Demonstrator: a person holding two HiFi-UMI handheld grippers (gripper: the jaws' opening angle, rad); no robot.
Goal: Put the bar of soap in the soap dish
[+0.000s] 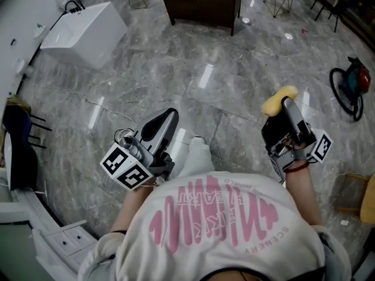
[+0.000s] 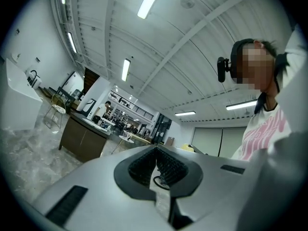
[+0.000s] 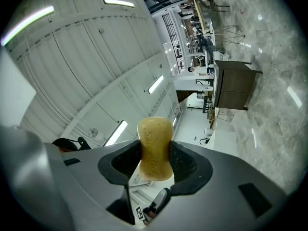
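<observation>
A yellow bar of soap [image 3: 155, 148] sits clamped between the jaws of my right gripper [image 3: 155, 161], which is shut on it. In the head view the soap [image 1: 279, 100] sticks out past the right gripper [image 1: 286, 111], held up at chest height above the floor. My left gripper [image 1: 163, 122] is at the left, raised and pointing forward. Its jaws [image 2: 156, 165] are pressed together with nothing between them. No soap dish shows in any view.
A grey marble floor [image 1: 176, 75] lies below. A white block-like counter [image 1: 85, 33] stands at far left, a dark wooden cabinet [image 1: 202, 2] at top centre. A fan-like object [image 1: 348, 89] sits at right. White drawers [image 1: 64, 239] are at lower left.
</observation>
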